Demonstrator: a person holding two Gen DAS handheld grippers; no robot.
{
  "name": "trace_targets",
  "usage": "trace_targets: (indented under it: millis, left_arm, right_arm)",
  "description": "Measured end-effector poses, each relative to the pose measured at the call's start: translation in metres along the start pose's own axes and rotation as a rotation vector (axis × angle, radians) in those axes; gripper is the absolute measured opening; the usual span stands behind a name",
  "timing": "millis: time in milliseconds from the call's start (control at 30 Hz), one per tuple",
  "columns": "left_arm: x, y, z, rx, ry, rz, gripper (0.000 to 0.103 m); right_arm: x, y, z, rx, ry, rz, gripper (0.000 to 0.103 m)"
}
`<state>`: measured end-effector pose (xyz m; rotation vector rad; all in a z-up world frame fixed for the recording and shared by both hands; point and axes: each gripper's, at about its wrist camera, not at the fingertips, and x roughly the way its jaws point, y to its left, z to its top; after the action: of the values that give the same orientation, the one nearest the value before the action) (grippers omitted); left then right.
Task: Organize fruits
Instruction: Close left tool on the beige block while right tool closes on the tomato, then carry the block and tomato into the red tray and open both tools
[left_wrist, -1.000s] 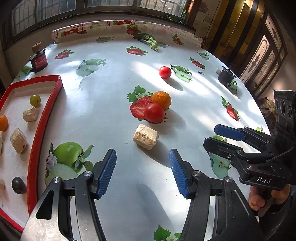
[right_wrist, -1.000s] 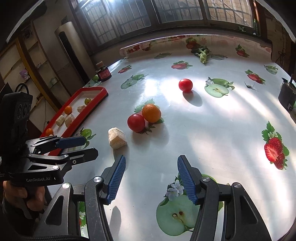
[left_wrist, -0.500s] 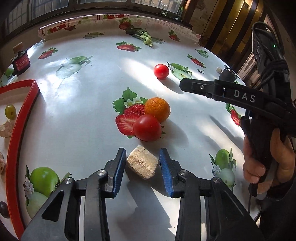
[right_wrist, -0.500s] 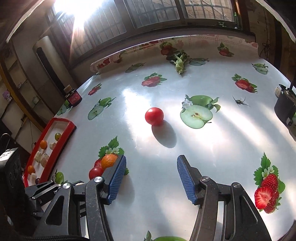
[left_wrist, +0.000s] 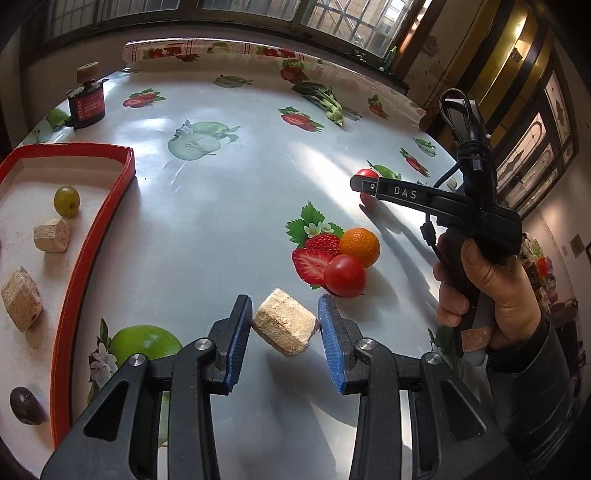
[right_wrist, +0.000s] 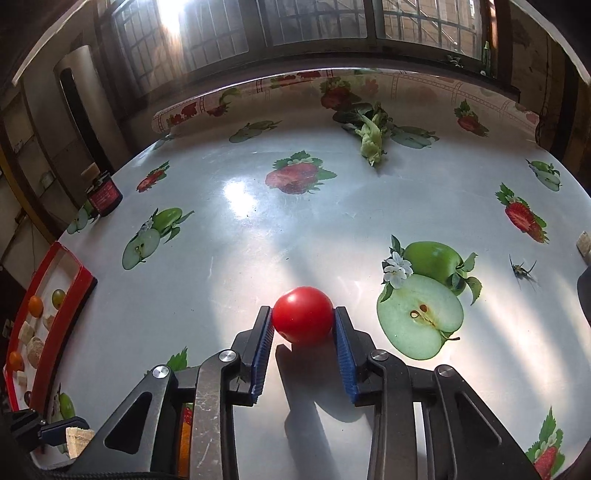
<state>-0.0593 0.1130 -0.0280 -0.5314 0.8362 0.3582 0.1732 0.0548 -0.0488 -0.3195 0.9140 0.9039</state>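
Beside red tray (left_wrist: 110, 206), left jaws clamp pale chunk (left_wrist: 284, 321); right jaws clamp tomato (right_wrist: 303, 315)

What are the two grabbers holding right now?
Left gripper: closed on the pale cut chunk, lifted off the table.
Right gripper: closed on the red tomato.

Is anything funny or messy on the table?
Yes. A leafy green vegetable lies loose at the far edge, away from the red tray. A small insect-like thing sits near the printed apple. Nothing looks spilled.
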Motion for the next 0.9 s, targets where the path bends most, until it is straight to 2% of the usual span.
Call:
trace_targets:
  millis: [200, 533, 900]
  left_arm:
    - [-0.018, 0.004, -0.001, -0.01, -0.043, 0.046, 0.035]
    - [-0.056, 0.025, -0.01, -0.065, -0.11, 0.118, 0.035]
    - [-0.092, 0.058, -0.022, -0.123, -0.164, 0.187, 0.035]
  right_arm:
    - [-0.031, 0.018, -0.018, -0.02, -0.017, 0.066, 0.033]
    - [-0.087, 0.07, -0.048, -0.079, -0.057, 0.202, 0.033]
    - [-0.099, 0.123, -0.07, -0.153, -0.039, 0.27, 0.033]
